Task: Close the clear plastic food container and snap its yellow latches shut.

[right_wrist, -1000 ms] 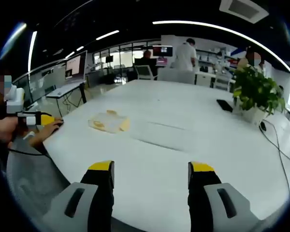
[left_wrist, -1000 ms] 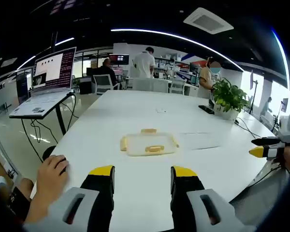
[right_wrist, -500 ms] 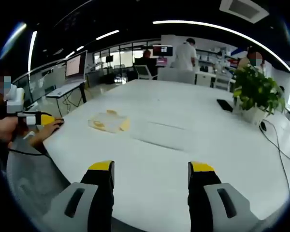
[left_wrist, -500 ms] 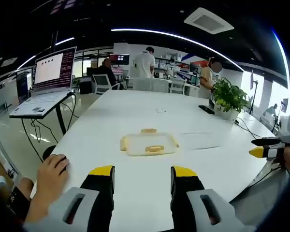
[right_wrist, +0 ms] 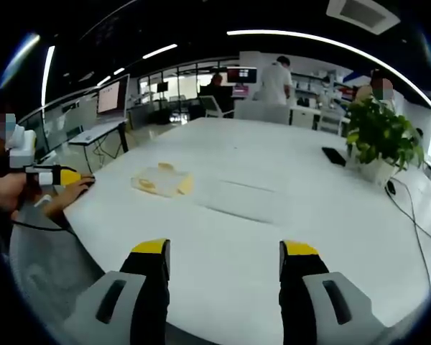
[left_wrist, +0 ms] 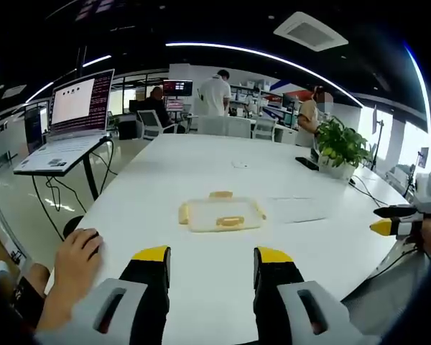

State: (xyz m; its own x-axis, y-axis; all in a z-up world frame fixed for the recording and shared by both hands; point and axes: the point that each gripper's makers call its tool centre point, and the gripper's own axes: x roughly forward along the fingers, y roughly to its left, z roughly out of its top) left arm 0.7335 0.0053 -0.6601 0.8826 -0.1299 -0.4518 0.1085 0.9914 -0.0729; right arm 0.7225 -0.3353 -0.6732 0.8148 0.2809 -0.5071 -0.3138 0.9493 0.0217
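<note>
Office room, big white bench under long ceiling light strips. Clear container sits flat on the bench, mid-surface, ahead of the left gripper and well apart from it. Lid looks laid on top; yellow latches show on the near side, far side and left end, can't tell if snapped. Left fingers are spread, nothing between them, hovering over the near bench edge.

Right gripper view: container lies off to the left side of the bench, far from the right gripper. Right fingers are also spread apart and empty, over bare bench surface.

Each gripper shows in the other's view: yellow-tipped right gripper at the right edge of the left gripper view, left gripper at the left edge of the right gripper view, both off the bench edge.

A hand rests on a dark mouse at the near-left bench corner; same hand shows in the right gripper view.

Laptop open on a stand left of the bench, cables hanging under it. Potted plant on the far right of the bench, dark flat phone just beside it; plant and phone also in the right gripper view. A cable trails across the bench right of the plant. People stand and sit at desks in the background, chairs at the far bench end.
</note>
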